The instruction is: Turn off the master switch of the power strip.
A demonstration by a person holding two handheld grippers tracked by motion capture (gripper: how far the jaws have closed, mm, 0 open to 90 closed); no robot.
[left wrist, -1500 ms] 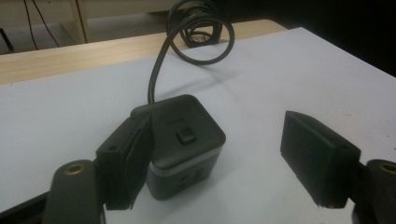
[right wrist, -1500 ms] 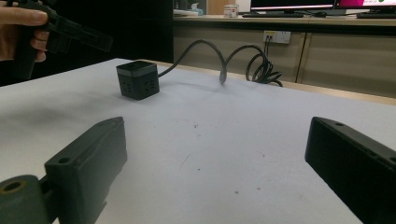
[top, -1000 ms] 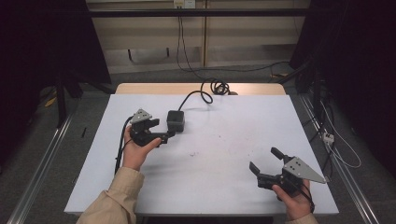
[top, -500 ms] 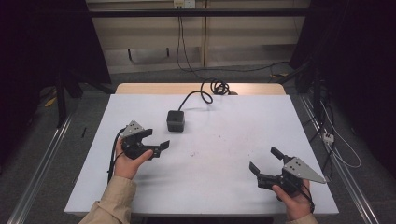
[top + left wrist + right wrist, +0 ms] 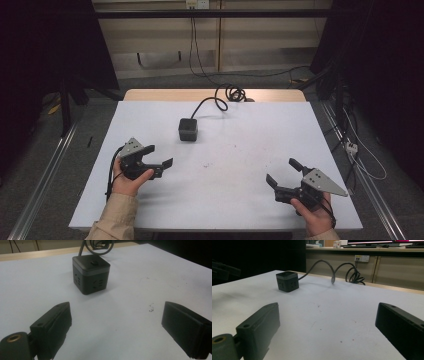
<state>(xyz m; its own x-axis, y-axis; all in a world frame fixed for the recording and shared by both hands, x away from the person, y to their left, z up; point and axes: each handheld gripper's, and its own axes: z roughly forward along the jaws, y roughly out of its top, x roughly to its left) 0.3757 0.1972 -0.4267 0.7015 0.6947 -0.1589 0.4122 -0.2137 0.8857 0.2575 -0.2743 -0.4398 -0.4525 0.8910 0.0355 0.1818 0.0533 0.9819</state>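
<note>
A black cube-shaped power socket stands upright on the white table top, and its thick black cable coils off toward the far edge. My left gripper hovers near and to the left of the cube, well apart from it. Its jaws are open, have just been opening a little wider, and hold nothing. In the left gripper view the cube stands beyond the spread jaws of that gripper. My right gripper rests open and empty at the near right. From there the cube looks far off.
The cable's loops lie on the wooden strip at the table's far edge. Small dark specks mark the middle of the white surface. Metal rails run along the floor on both sides of the table.
My left gripper has drawn back from the cube toward the near left of the table, leaving the cube standing alone. The right gripper has not moved.
</note>
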